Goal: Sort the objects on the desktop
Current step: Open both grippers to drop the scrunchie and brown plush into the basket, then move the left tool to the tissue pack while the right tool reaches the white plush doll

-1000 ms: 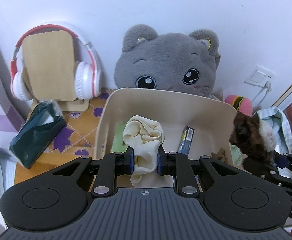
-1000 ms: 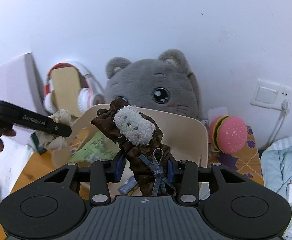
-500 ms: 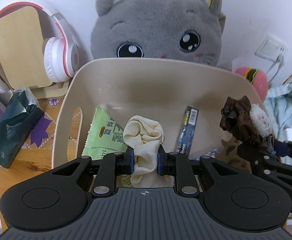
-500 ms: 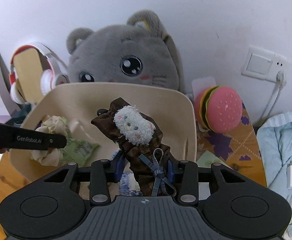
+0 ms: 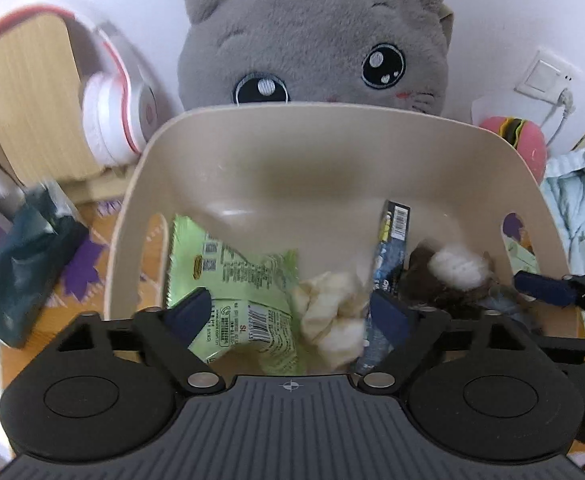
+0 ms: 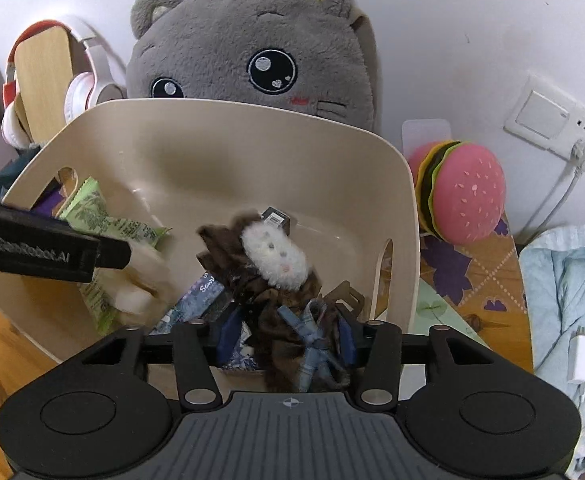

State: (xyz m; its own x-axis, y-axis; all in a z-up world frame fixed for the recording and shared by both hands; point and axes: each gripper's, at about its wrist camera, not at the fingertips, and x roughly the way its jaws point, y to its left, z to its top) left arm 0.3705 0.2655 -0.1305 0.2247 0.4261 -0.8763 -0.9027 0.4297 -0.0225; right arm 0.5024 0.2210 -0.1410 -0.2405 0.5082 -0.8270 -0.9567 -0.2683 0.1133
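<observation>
Two scrunchies [image 5: 332,312] [image 6: 280,280], one basket [image 5: 292,152]

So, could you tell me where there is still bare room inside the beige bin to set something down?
The bin floor is bare along the far wall, behind the green packet and brown scrunchie. The near half is crowded: cream scrunchie, blue box and both claws.

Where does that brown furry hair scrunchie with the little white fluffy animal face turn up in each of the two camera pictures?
Left wrist view: the brown furry scrunchie with the white fluffy face lies at lower right, inside the beige plastic bin, beside the right gripper.
Right wrist view: the scrunchie is at lower centre, between the right gripper's opening jaws, in the bin.
Shared landmark: the big grey plush cat behind the bin.
</observation>
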